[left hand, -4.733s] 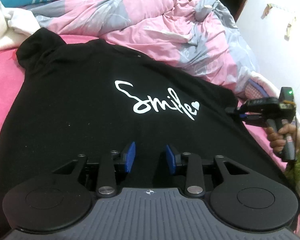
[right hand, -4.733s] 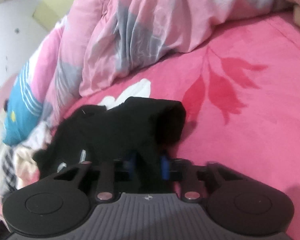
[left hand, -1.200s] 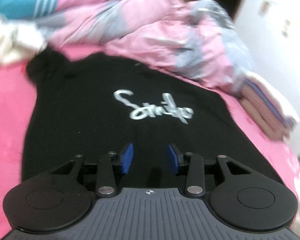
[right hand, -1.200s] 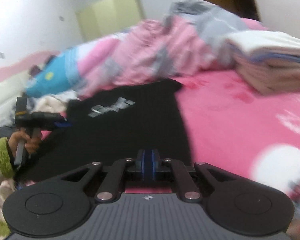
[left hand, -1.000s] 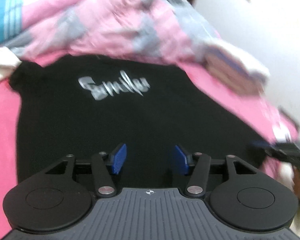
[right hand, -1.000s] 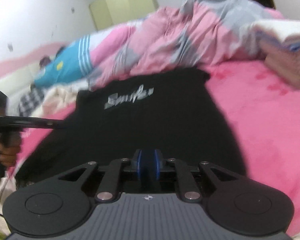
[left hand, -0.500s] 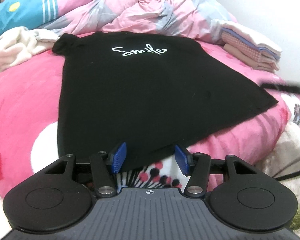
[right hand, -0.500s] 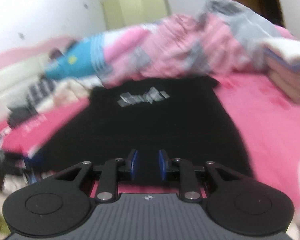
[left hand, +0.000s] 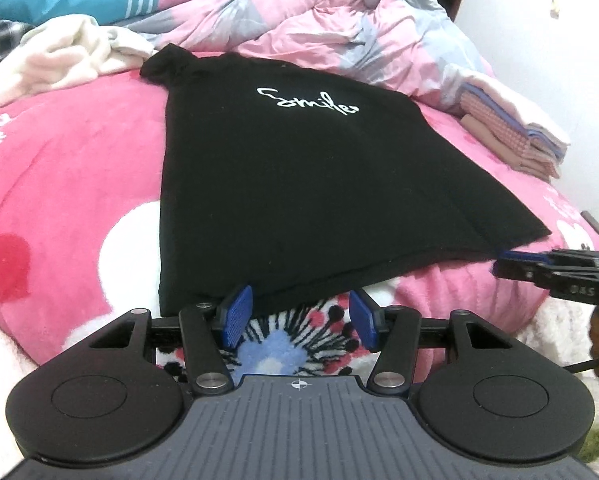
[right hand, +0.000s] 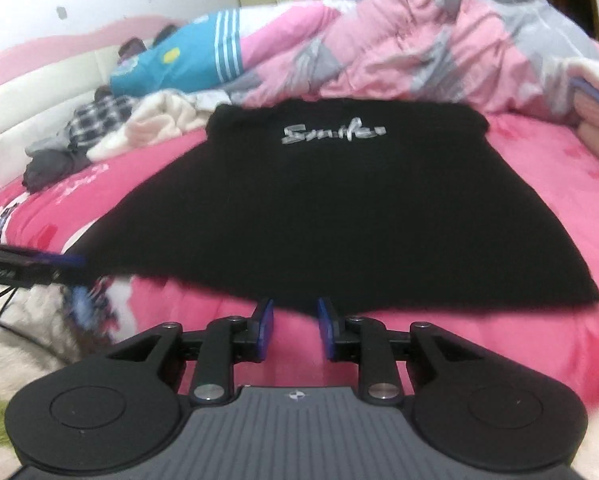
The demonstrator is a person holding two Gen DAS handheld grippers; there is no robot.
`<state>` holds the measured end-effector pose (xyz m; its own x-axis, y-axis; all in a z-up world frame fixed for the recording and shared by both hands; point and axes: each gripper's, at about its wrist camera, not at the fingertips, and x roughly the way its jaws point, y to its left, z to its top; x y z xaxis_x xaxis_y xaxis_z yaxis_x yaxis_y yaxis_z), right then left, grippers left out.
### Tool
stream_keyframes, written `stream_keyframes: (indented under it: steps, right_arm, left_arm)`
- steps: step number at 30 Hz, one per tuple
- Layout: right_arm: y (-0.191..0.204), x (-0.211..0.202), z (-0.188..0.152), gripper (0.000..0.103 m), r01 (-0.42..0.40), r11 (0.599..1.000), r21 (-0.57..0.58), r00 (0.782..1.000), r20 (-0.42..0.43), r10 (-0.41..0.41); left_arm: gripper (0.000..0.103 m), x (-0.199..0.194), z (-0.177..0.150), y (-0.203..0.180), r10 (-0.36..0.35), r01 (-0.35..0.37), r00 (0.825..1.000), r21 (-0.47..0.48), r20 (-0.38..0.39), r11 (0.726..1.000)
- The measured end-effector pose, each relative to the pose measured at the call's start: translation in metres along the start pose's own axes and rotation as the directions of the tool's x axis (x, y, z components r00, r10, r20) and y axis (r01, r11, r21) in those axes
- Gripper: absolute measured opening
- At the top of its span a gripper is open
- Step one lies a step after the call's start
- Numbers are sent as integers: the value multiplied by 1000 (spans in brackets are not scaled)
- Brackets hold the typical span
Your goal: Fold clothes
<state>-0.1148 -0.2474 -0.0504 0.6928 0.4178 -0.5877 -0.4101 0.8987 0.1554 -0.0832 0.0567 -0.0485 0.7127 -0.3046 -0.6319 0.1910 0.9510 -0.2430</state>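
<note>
While the black cotton T-shirt with white script (left hand: 299,168) lies flat on the pink fleece bed (left hand: 59,184), running lengthwise up-frame from the left claw (left hand: 299,320), spread apart at its lower-left hem, the right view shows the right claw (right hand: 295,326) likewise parted just below mid-hem.

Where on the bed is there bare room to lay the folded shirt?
Bare pink blanket lies left of the black shirt, below the white clothes heap. A narrower strip runs between the shirt and the folded stack. Behind the collar the rumpled quilt crowds everything.
</note>
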Motion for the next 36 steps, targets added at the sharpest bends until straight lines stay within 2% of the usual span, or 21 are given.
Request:
stream_keyframes:
  steps: [1,4,8,11,12,15,16,18,19,21,23,26,28,30,32,36]
  right_arm:
    - [1,-5,3,27,2,1000,0,1000,0,-2]
    - [12,-6,20,27,-26,999,-32,996,87,28]
    - [29,29,42,27,-83,995,-53,984,154,90]
    - [42,58,32,27,-89,995,-54,992,84,94]
    - [46,68,28,27,-91,994,-54,994,57,94]
    - [54,51,-1,27,-84,996,-44,991,99,87]
    - [54,43,-7,30,-94,995,-26,990,102,96]
    - [50,27,-16,34,-121,992,19,988,101,119]
    - [49,21,-20,34,-122,992,32,988,94,118]
    - [48,11,-24,34,-113,992,53,990,89,108]
    - [48,2,-21,34,-97,993,61,990,113,90]
    - [46,-8,-5,35,-54,997,50,983,177,45]
    - [42,-11,6,42,-3,998,61,975,224,-11]
    - [30,-11,8,42,20,991,133,970,238,-52]
    - [16,-10,1,42,24,972,235,974,211,-75]
    - [-3,-15,-37,42,2,907,421,990,126,-61]
  left_arm:
    - [54,-1,0,0,-5,5,1000,5,-1,1000]
    - [54,-7,-2,2,6,-6,1000,7,6,1000]
    - [54,-26,-6,7,44,-43,998,-27,40,999]
    - [54,-54,3,15,141,-141,983,-7,115,990]
    - [54,-63,7,18,173,-174,975,-2,140,985]
    - [54,-90,16,26,265,-273,940,9,216,962]
    - [54,-98,20,29,300,-312,923,12,242,950]
    - [55,-108,29,35,388,-412,874,22,294,911]
    - [55,-110,33,38,413,-441,856,22,312,897]
    - [55,-105,37,36,401,-428,859,17,319,904]
    - [55,-89,35,23,361,-398,875,55,324,916]
    - [55,-56,29,-2,272,-328,908,135,319,935]
    - [55,-33,23,-10,220,-270,933,152,286,951]
    - [55,-12,16,-9,202,-236,952,133,230,962]
    - [55,5,9,-7,186,-208,966,109,179,972]
    - [55,2,-9,3,189,-195,974,37,127,980]
